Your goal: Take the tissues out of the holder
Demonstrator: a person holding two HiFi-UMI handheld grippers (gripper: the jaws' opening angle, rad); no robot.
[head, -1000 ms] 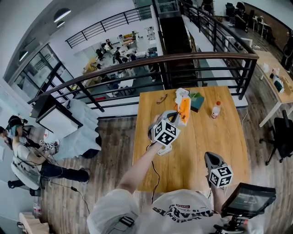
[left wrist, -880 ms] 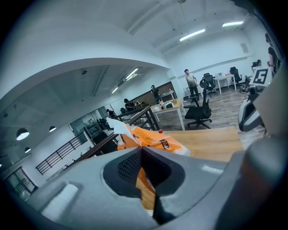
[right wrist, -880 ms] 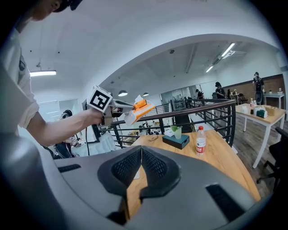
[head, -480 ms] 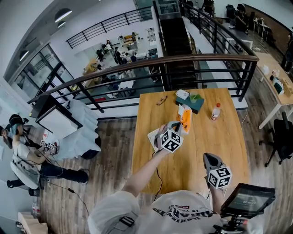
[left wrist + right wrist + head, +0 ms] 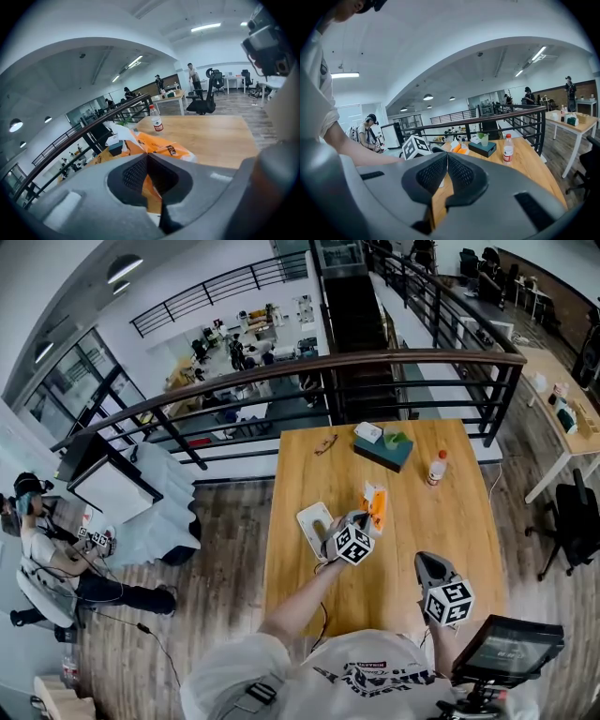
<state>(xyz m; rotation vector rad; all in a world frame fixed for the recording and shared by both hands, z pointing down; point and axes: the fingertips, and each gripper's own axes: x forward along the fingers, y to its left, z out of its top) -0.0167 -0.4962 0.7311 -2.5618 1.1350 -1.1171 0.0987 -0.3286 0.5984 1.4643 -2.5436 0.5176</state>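
Left gripper (image 5: 148, 160) is clamped tight on the orange tissue pack (image 5: 376, 502), and you can see the orange wrapper pinched right between the pads. So the pack is out of the dark teal box (image 5: 386, 455) and well apart from it on the person's side, roughly mid-table (image 5: 469, 521). Its low end is at or close to the wood, can't tell which. On top of that box there's a small white thing (image 5: 368, 432) and a green cup (image 5: 395, 439). A bottle (image 5: 435, 468) stands upright just to the right of the box. Right gripper (image 5: 447, 164) is further still from the box, near the table's front edge, jaws pressed together with nothing in them.
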